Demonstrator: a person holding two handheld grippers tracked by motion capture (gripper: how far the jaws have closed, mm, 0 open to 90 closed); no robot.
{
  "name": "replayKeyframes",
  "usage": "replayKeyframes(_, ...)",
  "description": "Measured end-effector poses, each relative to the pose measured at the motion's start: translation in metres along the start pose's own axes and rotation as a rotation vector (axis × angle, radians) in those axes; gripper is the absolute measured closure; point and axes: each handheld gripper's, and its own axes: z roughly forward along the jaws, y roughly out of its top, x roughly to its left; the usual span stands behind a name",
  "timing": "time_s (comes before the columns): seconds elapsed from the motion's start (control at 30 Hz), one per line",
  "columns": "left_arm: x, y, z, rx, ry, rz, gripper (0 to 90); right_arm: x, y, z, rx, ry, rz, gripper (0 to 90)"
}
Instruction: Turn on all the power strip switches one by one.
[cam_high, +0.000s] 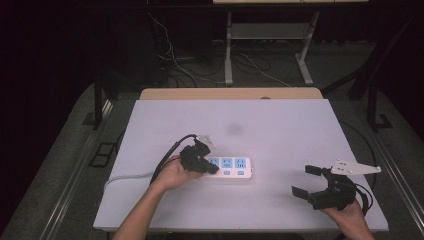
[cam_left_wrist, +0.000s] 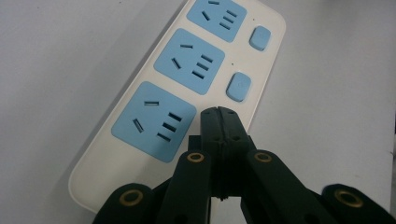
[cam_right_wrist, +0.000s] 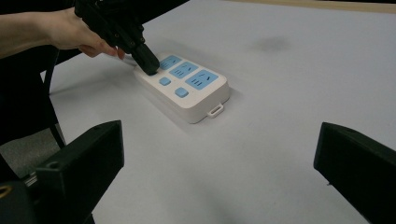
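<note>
A white power strip (cam_high: 230, 166) with three blue sockets and small blue switches (cam_left_wrist: 238, 86) lies flat near the middle of the white table (cam_high: 280, 130). My left gripper (cam_high: 214, 170) is shut with nothing between its jaws. Its closed tips (cam_left_wrist: 219, 112) rest on the strip's top beside the nearest socket, in line with the row of switches, and they hide that spot. The right gripper view shows the same contact, with the left gripper (cam_right_wrist: 150, 69) on the strip's (cam_right_wrist: 196, 100) far end. My right gripper (cam_high: 306, 180) stands open and empty near the table's front right corner, well clear of the strip.
The strip's white cord (cam_high: 125, 177) trails off to the table's left edge. A faint dark smudge (cam_high: 234, 129) marks the table behind the strip. Beyond the far edge stand desk legs (cam_high: 228, 50) and loose cables on the floor.
</note>
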Motion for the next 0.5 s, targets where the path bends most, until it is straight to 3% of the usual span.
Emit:
replayKeyframes(0.17, -0.0027, 0.0030, 0.0022, 0.006, 0.008, 0.010, 90.0, -0.0007, -0.0002, -0.0001, 0.002, -0.002, 0.002, 1.7)
replayKeyframes(0.4, -0.0007, 0.0025, 0.0021, -0.017, -0.004, -0.009, 90.0, -0.0012, -0.0005, -0.0001, 0.001, -0.003, 0.000, 1.7)
replayKeyframes(0.5, -0.0021, 0.0045, 0.0024, -0.008, 0.010, 0.006, 90.0, -0.0021, -0.0007, 0.0000, 0.003, -0.006, 0.004, 1.7)
